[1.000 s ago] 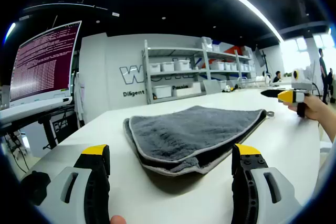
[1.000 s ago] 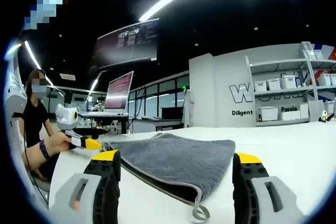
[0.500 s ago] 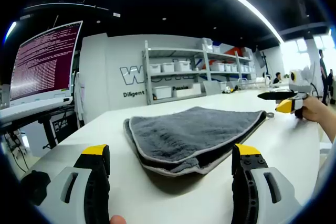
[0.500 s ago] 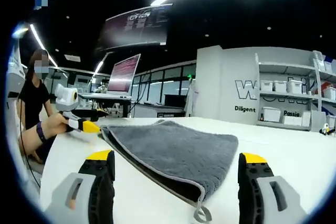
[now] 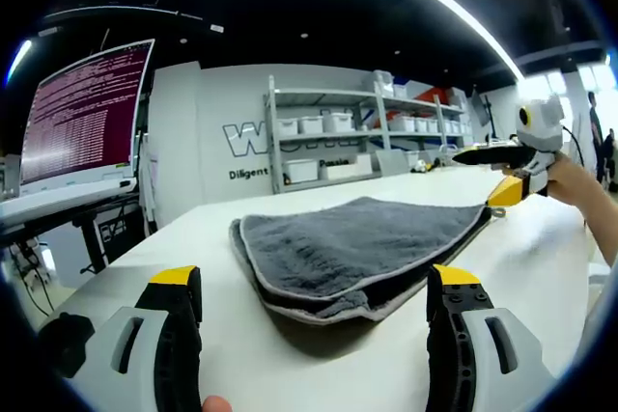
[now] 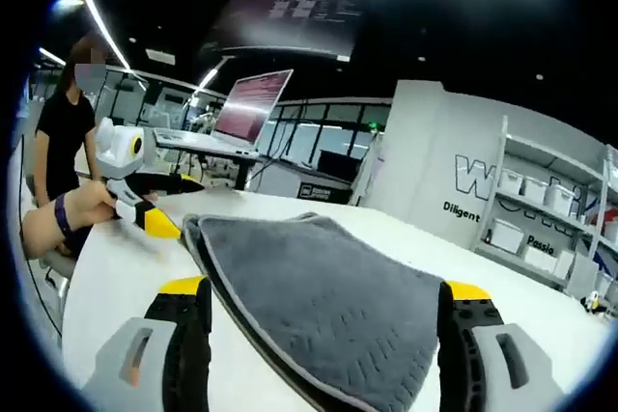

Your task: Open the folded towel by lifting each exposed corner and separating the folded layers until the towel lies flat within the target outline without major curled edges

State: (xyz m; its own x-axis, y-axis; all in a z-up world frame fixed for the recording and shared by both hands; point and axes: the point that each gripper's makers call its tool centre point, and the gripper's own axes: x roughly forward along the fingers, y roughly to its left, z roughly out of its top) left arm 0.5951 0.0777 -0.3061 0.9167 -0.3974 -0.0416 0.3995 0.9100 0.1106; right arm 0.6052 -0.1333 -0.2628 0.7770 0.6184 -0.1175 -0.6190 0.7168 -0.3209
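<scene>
A grey towel [image 5: 357, 248] lies folded in layers on the white table [image 5: 241, 344], its pale-trimmed edges stacked at the near end. My left gripper [image 5: 315, 282] is open low in front of that near end, apart from it. My right gripper [image 5: 502, 178], held in a hand, hovers at the towel's far right corner. In the right gripper view the towel [image 6: 328, 306] spreads between and beyond my open right gripper [image 6: 325, 288], which sits close over it. The left gripper [image 6: 159, 207], held by a hand [image 6: 72, 214], is by the towel's far left corner with its jaws apart.
A monitor [image 5: 82, 118] with text stands at the left of the table. Shelves with white bins [image 5: 328, 132] line the wall behind. A person in a black top [image 6: 63, 142] sits beyond the table's bare stretch [image 6: 116, 277]. A large screen [image 6: 290, 16] hangs overhead.
The right gripper has risen and come in over the towel's corner, its view now tipped down onto the cloth. The left gripper has stayed put. The towel has not moved.
</scene>
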